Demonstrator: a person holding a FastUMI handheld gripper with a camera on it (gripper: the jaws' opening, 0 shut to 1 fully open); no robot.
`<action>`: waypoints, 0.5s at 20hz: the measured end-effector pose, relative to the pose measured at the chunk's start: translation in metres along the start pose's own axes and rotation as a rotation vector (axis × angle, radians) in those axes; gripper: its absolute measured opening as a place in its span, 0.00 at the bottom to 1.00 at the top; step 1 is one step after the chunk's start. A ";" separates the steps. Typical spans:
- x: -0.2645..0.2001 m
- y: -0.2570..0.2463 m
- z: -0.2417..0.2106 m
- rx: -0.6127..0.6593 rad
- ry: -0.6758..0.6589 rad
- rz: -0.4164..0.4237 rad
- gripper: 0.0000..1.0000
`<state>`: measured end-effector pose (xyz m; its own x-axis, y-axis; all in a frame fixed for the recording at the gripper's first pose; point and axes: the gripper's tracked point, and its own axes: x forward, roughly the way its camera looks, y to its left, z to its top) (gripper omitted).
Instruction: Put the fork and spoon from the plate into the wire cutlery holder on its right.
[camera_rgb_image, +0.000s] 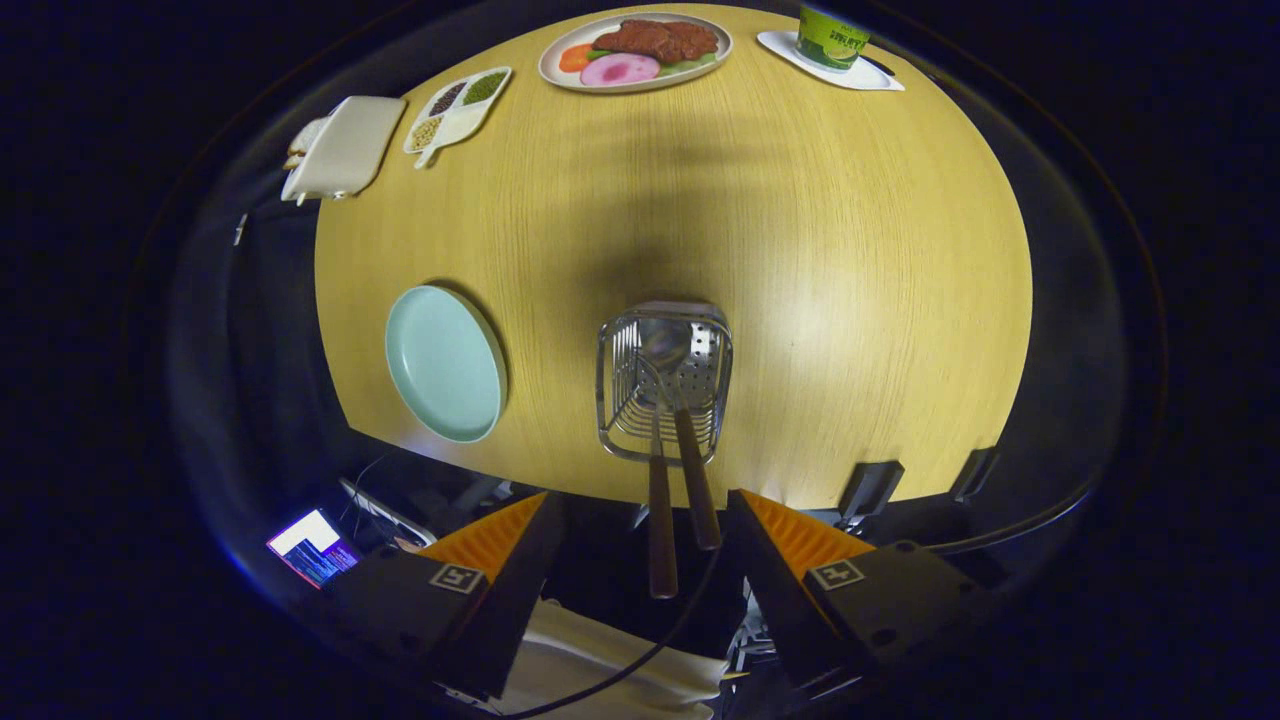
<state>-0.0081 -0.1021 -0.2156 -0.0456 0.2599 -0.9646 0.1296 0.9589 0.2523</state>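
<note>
While the gripper (640, 520) hangs above the near edge of the table, its fingers stand wide apart and grasp nothing.

Fork and spoon: the fork (658, 470) and the spoon (690, 450) both stand in the wire cutlery holder (664, 380), heads down in the basket, brown handles leaning out toward 6 o'clock between the two fingers (touching neither).
Holder: on the wooden table (850, 250), just ahead of the fingers at 12 o'clock.
Plate: the pale green plate (445, 362) lies bare at 9 o'clock of the holder, near it but apart.
Far side: a plate of food (635, 52) at 12 o'clock, a green cup (832, 36) on a white coaster at 1 o'clock, a divided dish (458, 110) and a white tray (345, 148) at 11 o'clock.
</note>
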 end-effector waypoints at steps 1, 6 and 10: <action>-0.005 0.003 0.003 0.002 -0.032 0.015 0.99; -0.041 0.012 0.008 -0.007 -0.246 0.078 0.99; -0.078 0.021 0.017 0.029 -0.484 0.144 0.99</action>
<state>0.0152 -0.1041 -0.1364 0.4384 0.3006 -0.8470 0.1280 0.9119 0.3899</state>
